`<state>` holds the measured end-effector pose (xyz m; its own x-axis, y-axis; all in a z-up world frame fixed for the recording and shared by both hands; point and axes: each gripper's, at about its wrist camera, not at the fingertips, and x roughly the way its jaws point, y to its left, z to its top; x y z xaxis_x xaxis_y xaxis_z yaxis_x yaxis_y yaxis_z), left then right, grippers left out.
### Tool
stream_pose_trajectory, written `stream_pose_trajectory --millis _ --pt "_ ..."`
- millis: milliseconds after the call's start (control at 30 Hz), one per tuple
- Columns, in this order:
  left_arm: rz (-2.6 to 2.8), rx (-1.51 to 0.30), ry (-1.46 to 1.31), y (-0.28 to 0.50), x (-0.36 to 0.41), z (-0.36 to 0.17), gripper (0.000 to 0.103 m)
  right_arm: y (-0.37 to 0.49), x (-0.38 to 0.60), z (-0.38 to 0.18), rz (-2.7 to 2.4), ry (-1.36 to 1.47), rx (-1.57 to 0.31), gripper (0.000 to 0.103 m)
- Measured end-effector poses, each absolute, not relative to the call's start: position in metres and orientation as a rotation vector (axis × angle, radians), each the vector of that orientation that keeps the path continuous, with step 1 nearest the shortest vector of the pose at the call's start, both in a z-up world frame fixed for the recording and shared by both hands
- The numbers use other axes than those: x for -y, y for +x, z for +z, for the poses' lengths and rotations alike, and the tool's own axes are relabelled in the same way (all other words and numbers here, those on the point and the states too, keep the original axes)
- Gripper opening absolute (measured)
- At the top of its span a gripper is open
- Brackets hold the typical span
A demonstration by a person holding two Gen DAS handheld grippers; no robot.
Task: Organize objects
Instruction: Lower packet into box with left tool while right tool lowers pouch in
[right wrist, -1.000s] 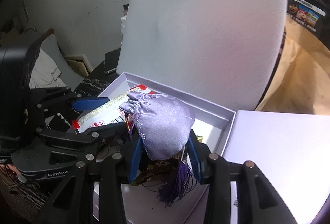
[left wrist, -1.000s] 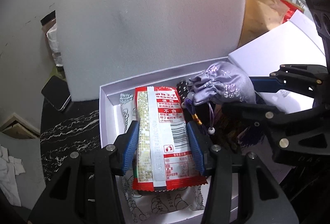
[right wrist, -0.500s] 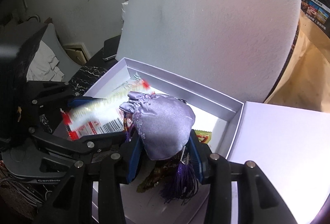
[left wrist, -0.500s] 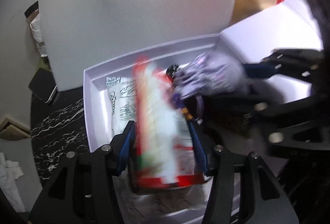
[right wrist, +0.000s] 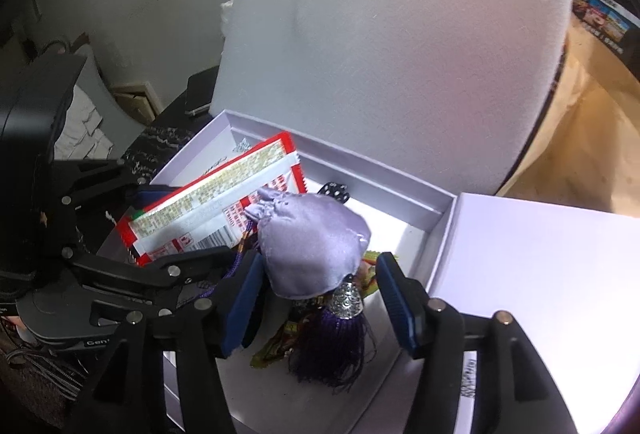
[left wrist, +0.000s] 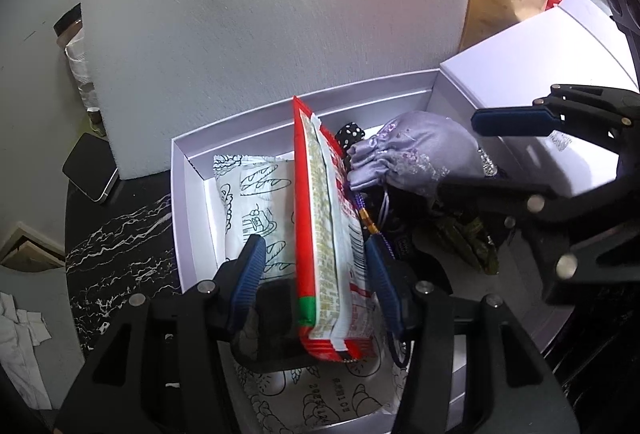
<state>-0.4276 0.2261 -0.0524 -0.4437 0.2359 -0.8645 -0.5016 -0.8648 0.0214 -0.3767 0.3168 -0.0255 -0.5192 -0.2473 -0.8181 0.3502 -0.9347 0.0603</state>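
A shallow white box lies open on the dark marble table. My left gripper hangs over the box's near end. A red-and-white snack packet stands on its edge between the jaws, leaning on the right pad, with a gap to the left pad. My right gripper is over the box's right half and its jaws are opening. The lilac satin pouch with a purple tassel rests between them, clear of the right pad. In the left wrist view the lilac satin pouch lies beside the packet.
A bread-printed packet, a black dotted item and a green-yellow wrapper also lie in the box. A white foam sheet stands behind it. The box lid lies at the right, a phone at the left, a brown paper bag beyond.
The red packet has turned from lying flat in the left jaws to standing on its edge, with a gap at the left pad. The right jaws have spread away from the pouch.
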Motion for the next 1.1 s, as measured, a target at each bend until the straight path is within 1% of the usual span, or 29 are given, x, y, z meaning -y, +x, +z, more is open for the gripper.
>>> stream_pose_trajectory --millis 133,200,267,300,533,633,700,733,767,867,967,1033,1100 --pt "2.345 -0.4 -1.296 -0.422 -0.225 -0.044 0.05 -0.372 -0.328 -0.012 -2.537 1.218 -0.102 0.059" --pt "2.356 -0.381 -1.274 -0.42 -0.223 -0.037 0.05 -0.371 -0.329 -0.008 -2.556 1.195 -0.091 0.057" --pt "2.371 -0.359 -1.25 -0.417 -0.218 -0.029 0.05 -0.371 -0.33 -0.007 -2.56 1.187 -0.092 0.042" --pt "2.377 -0.353 -1.241 -0.419 -0.216 -0.024 0.05 -0.372 -0.329 -0.008 -2.557 1.193 -0.095 0.04" --pt "2.43 -0.335 -1.212 -0.418 -0.205 -0.01 0.049 -0.367 -0.32 -0.01 -2.531 1.216 -0.146 0.039" --pt "2.451 -0.31 -1.222 -0.417 -0.199 -0.008 0.05 -0.365 -0.316 -0.009 -2.526 1.225 -0.155 0.041" --pt "2.466 -0.302 -1.243 -0.416 -0.197 -0.009 0.05 -0.365 -0.314 -0.009 -2.525 1.243 -0.163 0.046" --pt "2.47 -0.299 -1.266 -0.416 -0.195 -0.009 0.051 -0.365 -0.313 -0.009 -2.524 1.248 -0.162 0.052" --pt "2.477 -0.289 -1.288 -0.417 -0.193 -0.009 0.051 -0.363 -0.312 -0.009 -2.518 1.252 -0.159 0.056" --pt "2.512 -0.276 -1.296 -0.412 -0.189 -0.004 0.053 -0.357 -0.312 -0.006 -2.509 1.252 -0.158 0.056" --pt "2.55 -0.273 -1.281 -0.403 -0.186 0.006 0.06 -0.352 -0.309 -0.002 -2.511 1.248 -0.167 0.061" --pt "2.571 -0.267 -1.265 -0.395 -0.185 0.015 0.067 -0.345 -0.308 0.002 -2.517 1.24 -0.175 0.062" --pt "2.584 -0.265 -1.261 -0.388 -0.183 0.022 0.071 -0.338 -0.306 0.009 -2.522 1.227 -0.177 0.063"
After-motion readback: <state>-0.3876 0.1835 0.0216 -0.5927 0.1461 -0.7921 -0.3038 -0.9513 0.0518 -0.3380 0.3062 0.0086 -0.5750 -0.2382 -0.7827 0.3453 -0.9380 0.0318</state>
